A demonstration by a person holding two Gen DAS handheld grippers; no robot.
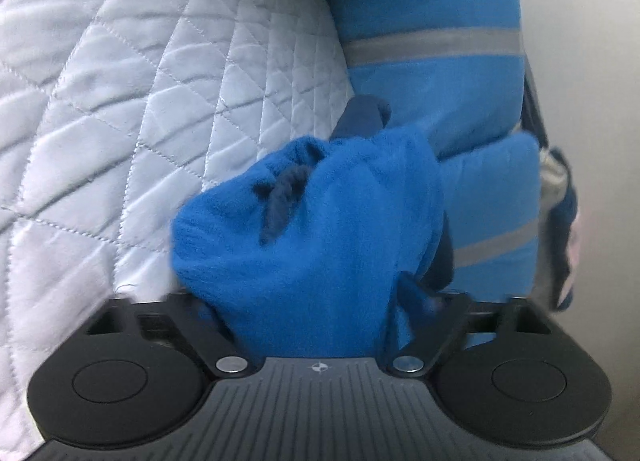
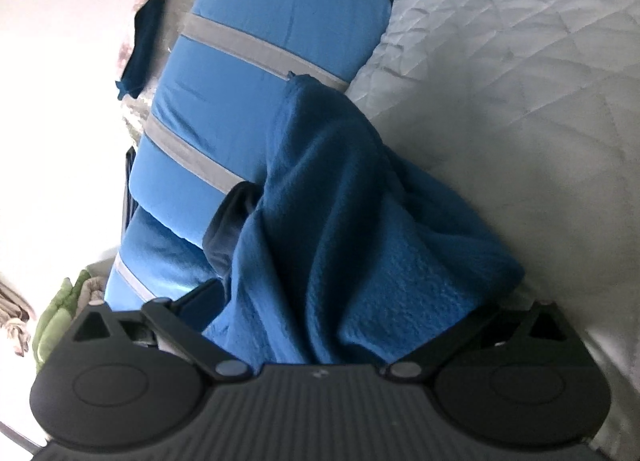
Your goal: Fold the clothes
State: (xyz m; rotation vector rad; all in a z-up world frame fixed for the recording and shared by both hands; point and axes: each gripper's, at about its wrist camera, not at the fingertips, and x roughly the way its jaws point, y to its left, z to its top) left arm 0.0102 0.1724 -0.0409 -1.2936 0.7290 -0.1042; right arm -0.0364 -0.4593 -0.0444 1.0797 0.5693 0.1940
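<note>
The blue fleece garment (image 1: pixel 312 229) looks soft, thick and light; I judge it will sag and bunch rather than slip, so it is best held at an edge or corner. It lies on a quilted bed (image 1: pixel 120 101), draped against a blue cushion with grey stripes (image 1: pixel 432 73). In both wrist views a fold fills the space between the fingers of the left tongs (image 1: pixel 320 301) and the right tongs (image 2: pixel 320 325). The fingertips are buried, so I cannot tell whether either pair is clamped or loose.
</note>
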